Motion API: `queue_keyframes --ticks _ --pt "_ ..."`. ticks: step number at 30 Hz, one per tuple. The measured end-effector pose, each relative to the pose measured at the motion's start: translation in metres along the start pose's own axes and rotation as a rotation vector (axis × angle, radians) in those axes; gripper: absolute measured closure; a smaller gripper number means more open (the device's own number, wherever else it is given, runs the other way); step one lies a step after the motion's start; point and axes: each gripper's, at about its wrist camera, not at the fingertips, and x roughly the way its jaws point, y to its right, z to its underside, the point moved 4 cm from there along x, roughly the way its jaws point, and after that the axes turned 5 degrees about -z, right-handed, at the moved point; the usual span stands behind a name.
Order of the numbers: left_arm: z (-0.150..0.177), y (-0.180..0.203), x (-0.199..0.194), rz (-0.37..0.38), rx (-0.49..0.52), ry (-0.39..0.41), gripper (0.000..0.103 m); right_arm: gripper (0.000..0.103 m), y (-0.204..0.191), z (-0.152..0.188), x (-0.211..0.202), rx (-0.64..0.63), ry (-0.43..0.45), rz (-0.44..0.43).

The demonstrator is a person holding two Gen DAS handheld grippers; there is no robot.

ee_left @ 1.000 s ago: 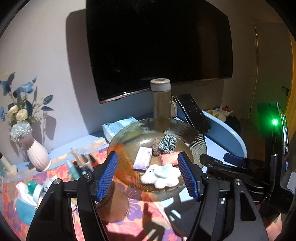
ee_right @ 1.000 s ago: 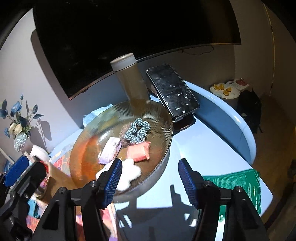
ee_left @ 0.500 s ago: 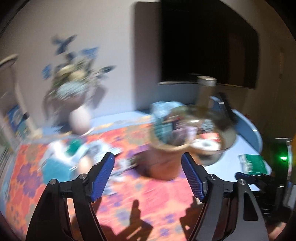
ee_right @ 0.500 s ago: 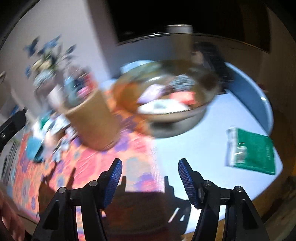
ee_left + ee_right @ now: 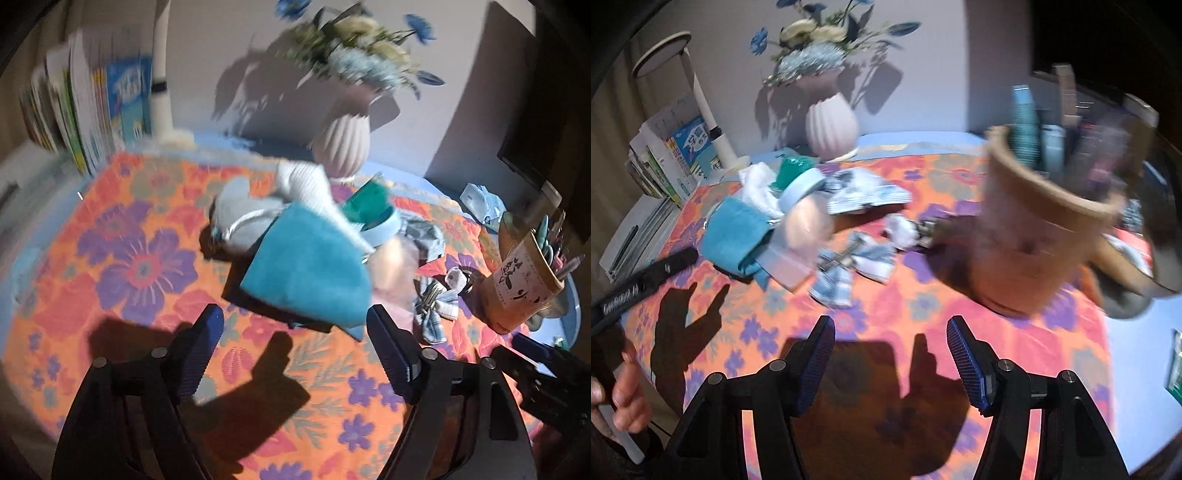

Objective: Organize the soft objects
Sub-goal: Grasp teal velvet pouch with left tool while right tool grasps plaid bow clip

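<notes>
- Toward the worktop's back edge, on the floral mat [image 5: 122, 266], a heap of soft things lies: a teal cloth [image 5: 310, 273] against a white cloth [image 5: 310, 184], with a plaid bow [image 5: 846, 266] just beside them.
- Near the mat's right edge a brown cup [image 5: 1045, 236] stands, holding pens and tubes, blurred.
- A ribbed pink vase [image 5: 831, 125] at the back holds flowers.
- Left gripper [image 5: 295, 350]: jaws spread, holding nothing.
- Right gripper [image 5: 890, 362]: jaws spread, holding nothing.
</notes>
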Motion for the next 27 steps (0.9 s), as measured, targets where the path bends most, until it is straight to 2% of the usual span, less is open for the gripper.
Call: queue_keyframes --ticks 5,9,12,14,16,18,19,21,22,23,24,27 --pt "0.005 -0.001 0.027 0.093 -0.034 -0.045 0.024 0.042 -0.012 -0.020 0.040 0.034 0.001 -0.054" --pt "0.001 0.009 0.039 0.095 -0.022 -0.036 0.013 0.041 -0.017 -0.029 0.060 0.034 -0.002 -0.046" --pt "0.000 0.017 0.049 0.105 -0.009 -0.050 0.011 0.041 -0.020 -0.031 0.070 0.018 -0.010 -0.014" --pt "0.000 0.021 0.054 0.091 0.010 -0.056 0.011 0.038 -0.020 -0.030 0.075 0.014 -0.015 -0.010" --pt "0.001 0.023 0.059 0.072 0.022 -0.054 0.011 0.025 -0.019 -0.029 0.078 0.010 -0.011 0.003" --pt "0.002 0.022 0.062 0.061 0.021 -0.047 0.012 0.024 -0.017 -0.026 0.082 0.011 -0.012 0.029" --pt "0.002 0.021 0.062 0.063 0.014 -0.044 0.014 0.024 -0.016 -0.025 0.085 0.012 -0.019 0.028" --pt "0.001 0.019 0.061 0.102 -0.001 -0.034 0.042 0.024 -0.017 -0.027 0.085 0.000 -0.011 0.035" --pt "0.001 0.018 0.061 0.105 0.001 -0.036 0.048 0.024 -0.017 -0.027 0.086 -0.005 -0.012 0.039" --pt "0.002 0.018 0.062 0.098 0.005 -0.038 0.057 0.024 -0.018 -0.026 0.088 -0.013 -0.018 0.050" --pt "0.002 0.017 0.062 0.102 0.003 -0.040 0.065 0.030 -0.020 -0.026 0.088 -0.019 -0.015 0.056" --pt "0.003 0.015 0.056 0.108 -0.004 -0.013 0.074 0.041 -0.025 -0.025 0.088 -0.048 -0.009 0.072"
